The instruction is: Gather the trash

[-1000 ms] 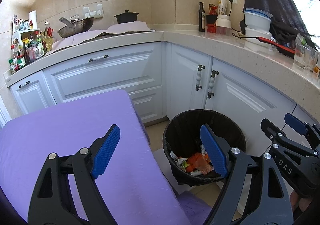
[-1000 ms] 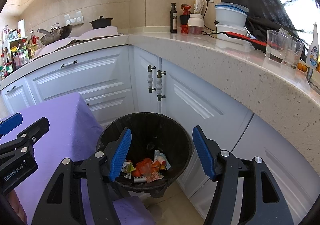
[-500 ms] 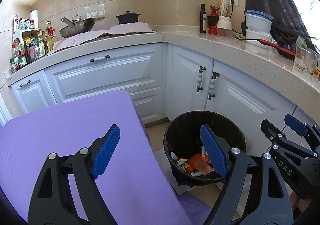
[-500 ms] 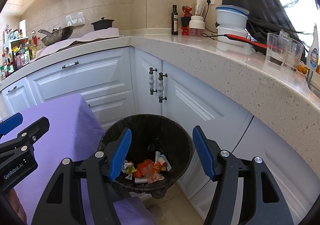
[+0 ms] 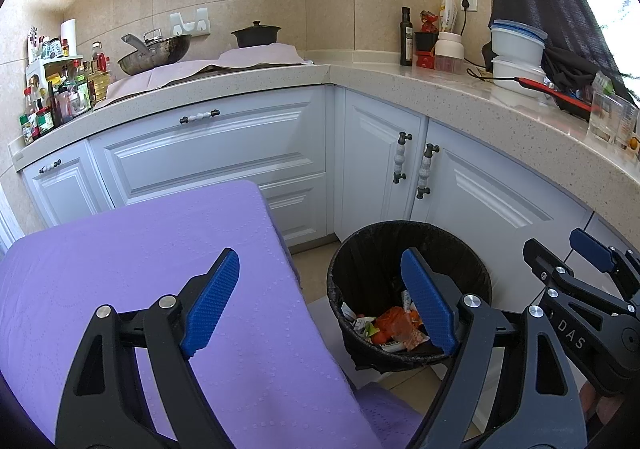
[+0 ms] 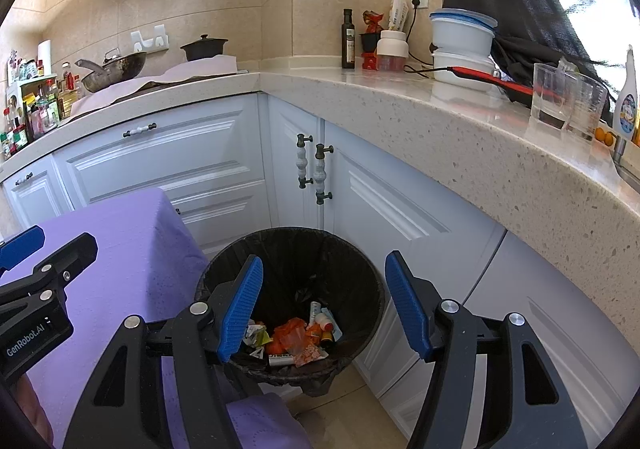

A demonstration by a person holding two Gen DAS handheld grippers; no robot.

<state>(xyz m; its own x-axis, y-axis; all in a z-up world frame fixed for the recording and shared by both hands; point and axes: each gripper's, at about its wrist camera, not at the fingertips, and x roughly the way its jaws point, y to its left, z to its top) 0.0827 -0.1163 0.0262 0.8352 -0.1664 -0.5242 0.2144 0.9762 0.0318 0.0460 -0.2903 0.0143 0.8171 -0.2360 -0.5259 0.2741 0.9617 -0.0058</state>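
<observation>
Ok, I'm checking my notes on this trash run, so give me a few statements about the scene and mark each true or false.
1. The bin has a black liner and holds wrappers. True.
2. The right gripper is clamped on a wrapper. False: its jaws are open with nothing between them.
3. The left gripper holds nothing. True.
4. The purple cloth has trash lying on it. False: the part in view is bare.
5. The bin stands on the counter. False: it is on the floor by the cupboards.

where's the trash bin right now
The black-lined trash bin stands on the floor in both wrist views, between the purple-covered table on its left and the white corner cabinets behind.
</observation>
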